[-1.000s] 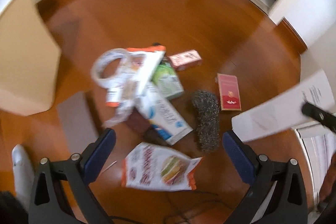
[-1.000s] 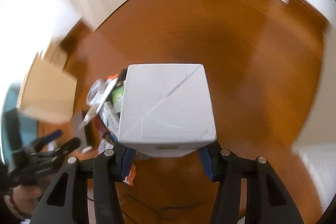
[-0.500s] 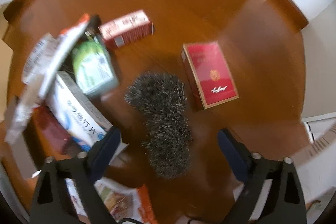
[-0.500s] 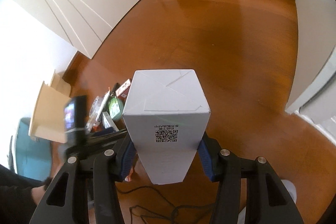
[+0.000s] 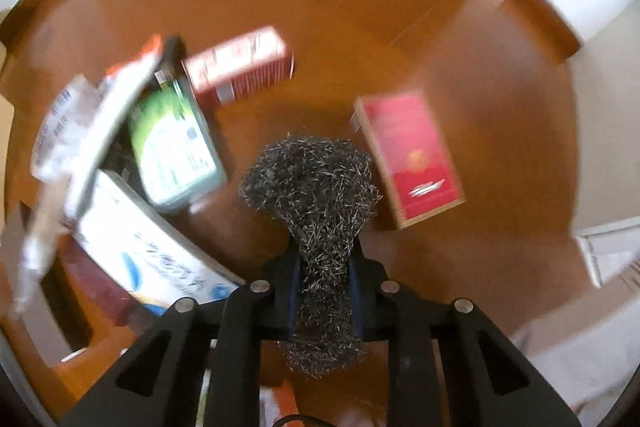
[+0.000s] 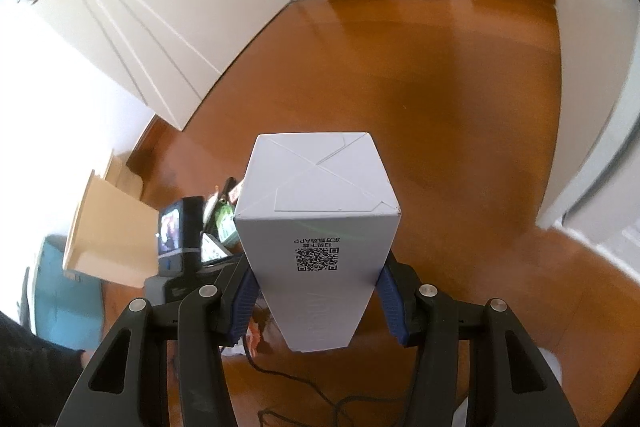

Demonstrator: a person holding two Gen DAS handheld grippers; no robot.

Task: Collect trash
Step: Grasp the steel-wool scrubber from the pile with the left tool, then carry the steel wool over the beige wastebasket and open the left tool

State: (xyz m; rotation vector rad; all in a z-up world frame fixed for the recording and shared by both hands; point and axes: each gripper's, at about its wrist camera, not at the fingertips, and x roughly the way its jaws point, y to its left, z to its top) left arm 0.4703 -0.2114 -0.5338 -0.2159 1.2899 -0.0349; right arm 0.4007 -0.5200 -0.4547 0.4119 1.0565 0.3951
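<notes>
Left wrist view: half a second ago the left claw (image 5: 324, 285) was spread wide above the grey, bristly steel-wool scouring pad (image 5: 316, 195); now it is clamped about the pad's waist, which is pinched narrow between the blue pads (image 5: 295, 287), the tangled wire bulging out ahead of and behind the jaws; whether the pad has left the glossy brown wooden floor (image 5: 360, 7) cannot be told; by this the pad may be judged secured, its carrying to a bin being the step left. Just ahead and to the right of the claw a flat red cardboard box (image 5: 410, 157) lies on the floor; ahead and to the left are seen a green-and-white carton (image 5: 172, 147), a red-and-white oblong carton (image 5: 240, 67) and, nearer, a white-and-blue printed box (image 5: 148, 251), all blurred.

Right wrist view: the right claw (image 6: 316, 303) is seen gripping, as a second ago, the tall white folded-card carton (image 6: 316, 223), smooth, matt, its top flaps creased, a QR code printed on the near face; it is held above the floor, the left gripper's camera body (image 6: 180, 227) and a tan cardboard box (image 6: 108, 227) lying to the left.
</notes>
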